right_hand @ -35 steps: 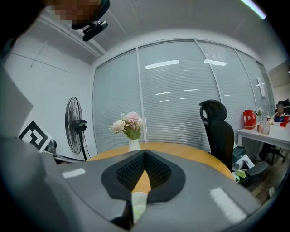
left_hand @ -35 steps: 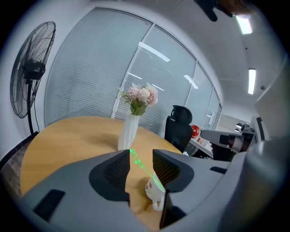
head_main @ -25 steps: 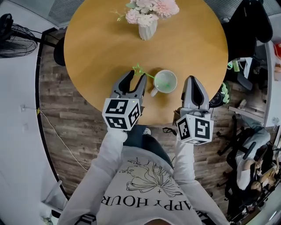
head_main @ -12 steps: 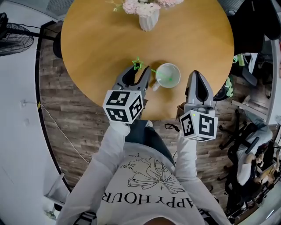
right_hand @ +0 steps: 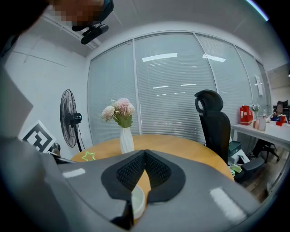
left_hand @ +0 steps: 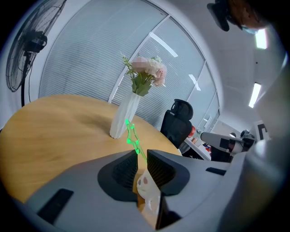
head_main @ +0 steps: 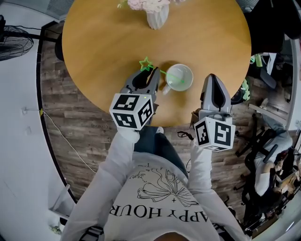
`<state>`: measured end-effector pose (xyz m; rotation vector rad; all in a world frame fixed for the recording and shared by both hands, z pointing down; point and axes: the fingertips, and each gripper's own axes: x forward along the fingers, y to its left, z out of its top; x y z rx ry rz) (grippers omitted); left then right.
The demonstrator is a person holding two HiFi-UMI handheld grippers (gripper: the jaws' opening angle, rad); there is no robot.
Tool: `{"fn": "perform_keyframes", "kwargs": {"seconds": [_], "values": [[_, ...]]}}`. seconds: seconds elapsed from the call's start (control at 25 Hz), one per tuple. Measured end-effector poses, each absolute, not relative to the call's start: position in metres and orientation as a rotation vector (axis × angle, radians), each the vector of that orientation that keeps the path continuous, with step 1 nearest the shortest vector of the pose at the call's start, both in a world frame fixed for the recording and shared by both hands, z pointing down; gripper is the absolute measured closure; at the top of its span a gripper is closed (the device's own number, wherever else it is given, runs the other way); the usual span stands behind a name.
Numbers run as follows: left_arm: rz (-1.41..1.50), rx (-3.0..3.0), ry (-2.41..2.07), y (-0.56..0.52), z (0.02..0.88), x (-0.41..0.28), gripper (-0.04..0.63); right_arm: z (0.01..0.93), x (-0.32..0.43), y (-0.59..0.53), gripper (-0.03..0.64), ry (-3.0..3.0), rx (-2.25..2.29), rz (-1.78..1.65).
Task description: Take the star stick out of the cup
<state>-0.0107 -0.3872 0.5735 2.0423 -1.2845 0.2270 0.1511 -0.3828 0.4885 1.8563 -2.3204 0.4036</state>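
A green star stick (head_main: 146,63) leans out of the white cup (head_main: 179,77) toward the left, on the round wooden table (head_main: 103,47). My left gripper (head_main: 149,72) is at the cup's left with the thin stem between its closing jaws. In the left gripper view the stem (left_hand: 137,149) runs through the narrow gap, with no pad clearly pressing on it, and the cup (left_hand: 147,186) shows below. My right gripper (head_main: 212,77) hovers at the table edge right of the cup, jaws shut and empty (right_hand: 145,153).
A white vase of pink flowers (head_main: 157,14) stands at the far side of the table. A floor fan (head_main: 14,42) is at the left, and a black office chair (right_hand: 213,122) and a cluttered desk at the right.
My left gripper has moved forward so that its jaws straddle the stick's stem, and the jaws have narrowed. The right gripper has hardly moved.
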Motion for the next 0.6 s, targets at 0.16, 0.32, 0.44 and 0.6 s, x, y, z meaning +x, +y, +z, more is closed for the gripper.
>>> {"fn": "perform_keyframes", "kwargs": {"seconds": [0.16, 0.32, 0.44, 0.6], "values": [[0.2, 2.048, -1.274, -0.387, 0.571, -0.007, 0.548, 0.49, 0.155, -0.378, 0.607, -2.31, 1.865, 0.405], [0.17, 2.044, -1.264, -0.386, 0.57, -0.005, 0.555, 0.491, 0.156, -0.372, 0.607, -2.304, 1.871, 0.404], [0.129, 2.036, -1.253, -0.387, 0.566, -0.004, 0.562, 0.49, 0.157, -0.371, 0.607, -2.303, 1.879, 0.405], [0.108, 2.051, -1.242, -0.384, 0.555, -0.002, 0.57, 0.48, 0.158, -0.367, 0.607, -2.314, 1.895, 0.394]]}}
